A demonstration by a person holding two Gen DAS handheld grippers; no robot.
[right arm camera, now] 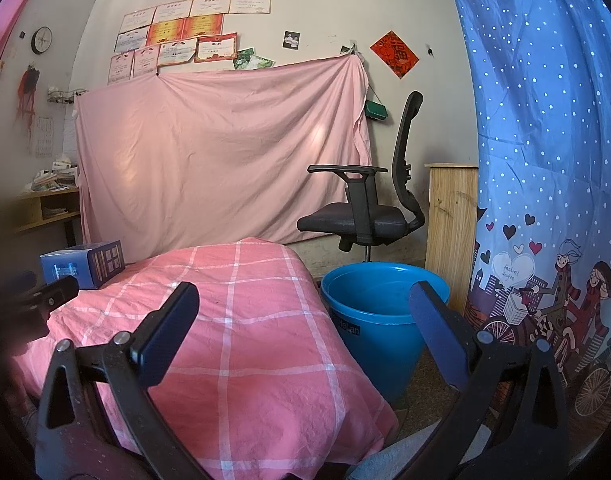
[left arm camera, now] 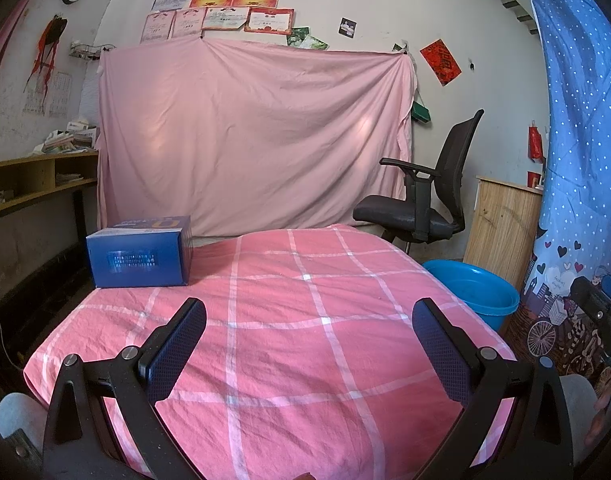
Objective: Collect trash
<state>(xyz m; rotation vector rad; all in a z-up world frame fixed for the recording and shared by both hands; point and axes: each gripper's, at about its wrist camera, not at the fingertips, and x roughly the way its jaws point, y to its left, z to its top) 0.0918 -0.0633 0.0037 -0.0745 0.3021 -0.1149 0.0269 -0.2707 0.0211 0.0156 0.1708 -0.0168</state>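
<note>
Left wrist view: left gripper [left arm camera: 309, 344] hangs over a table draped in a pink cloth with a white check [left arm camera: 289, 320], its two black fingers spread wide with nothing between them.
Left gripper pads: dark blue textured pads [left arm camera: 177, 352] face each other across bare cloth.
Blue box: rectangular blue cardboard box [left arm camera: 139, 252] stands on the cloth, ahead of the left gripper and to its left, well apart from the fingers, at the far left corner of the table.
Blue bucket: round blue plastic bucket [left arm camera: 477, 292] sits on the floor ahead and to the right of the left gripper, just beside the table's right edge.
Right wrist view: right gripper [right arm camera: 305, 332] is held over the table's near right corner, fingers spread wide and holding nothing.
Bucket from the right: blue bucket [right arm camera: 381, 312] is straight ahead of the right gripper, between its fingertips in the view, its mouth open upward; what lies inside cannot be told.
Box from the right: blue box [right arm camera: 83, 264] is far to the left and ahead, well apart from the right gripper.
Other gripper: part of the left gripper [right arm camera: 33, 304] shows at the left edge, blurred.
Background: black mesh office chair [right arm camera: 369, 200] stands behind the bucket, in front of a hung pink sheet [right arm camera: 217, 152]; a blue dotted curtain [right arm camera: 545, 140] hangs to the right.
</note>
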